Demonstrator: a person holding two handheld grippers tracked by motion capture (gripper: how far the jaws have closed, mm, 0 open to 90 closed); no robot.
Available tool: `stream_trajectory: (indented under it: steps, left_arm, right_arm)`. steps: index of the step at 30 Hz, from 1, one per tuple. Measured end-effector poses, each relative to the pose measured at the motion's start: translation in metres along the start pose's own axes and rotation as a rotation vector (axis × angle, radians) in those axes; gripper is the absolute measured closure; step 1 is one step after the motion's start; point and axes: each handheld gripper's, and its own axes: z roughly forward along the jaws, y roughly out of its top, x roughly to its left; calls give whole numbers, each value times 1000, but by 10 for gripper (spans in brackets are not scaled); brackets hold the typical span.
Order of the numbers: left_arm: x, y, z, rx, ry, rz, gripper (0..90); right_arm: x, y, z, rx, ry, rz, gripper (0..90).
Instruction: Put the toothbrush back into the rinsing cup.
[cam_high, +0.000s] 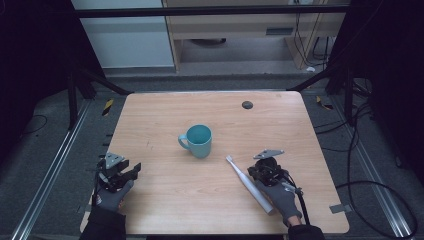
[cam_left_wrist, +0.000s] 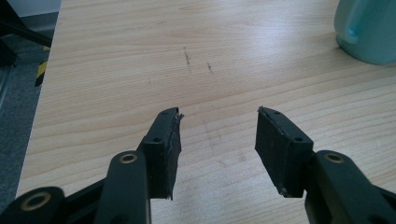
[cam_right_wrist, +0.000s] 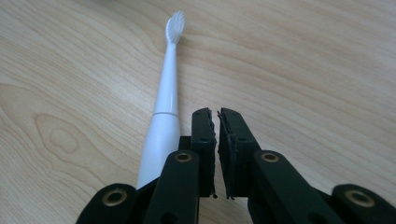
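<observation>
Currently the right claw (cam_right_wrist: 216, 116) rests clenched on nothing, just beside the slim white plastic electric toothbrush (cam_right_wrist: 163, 112) lying flat on the pale wooden counter (cam_high: 165, 200). Well apart, the left claw (cam_left_wrist: 218, 126) hangs released, near a teal ceramic mug (cam_high: 198, 141).

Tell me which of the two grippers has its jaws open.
The left gripper: its jaws stand wide apart over bare table. The right gripper, beside the white toothbrush, has its jaws shut with nothing between them.

Legible text, labels, brands, numbers: none on the light wooden table (cam_high: 165, 200), teal ceramic mug (cam_high: 199, 142) or white plastic toothbrush (cam_right_wrist: 164, 114).
</observation>
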Motion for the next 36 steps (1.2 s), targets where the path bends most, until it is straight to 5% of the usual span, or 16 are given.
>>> stream_trajectory:
  steps: [11,16,24,36]
  left_arm:
    - [0,0,2,2,-1,-2,474]
    - [0,0,3,2,-3,0,462]
    - [0,-1,3,3,-7,3,453]
    - [0,0,3,3,-9,2,448]
  right_arm:
    - [-8,6,-32,-45,-50,20,636]
    - [-8,11,-48,-27,-83,1,536]
    - [-1,18,-66,12,-64,0,419]
    - [8,21,-66,106,-49,-22,348]
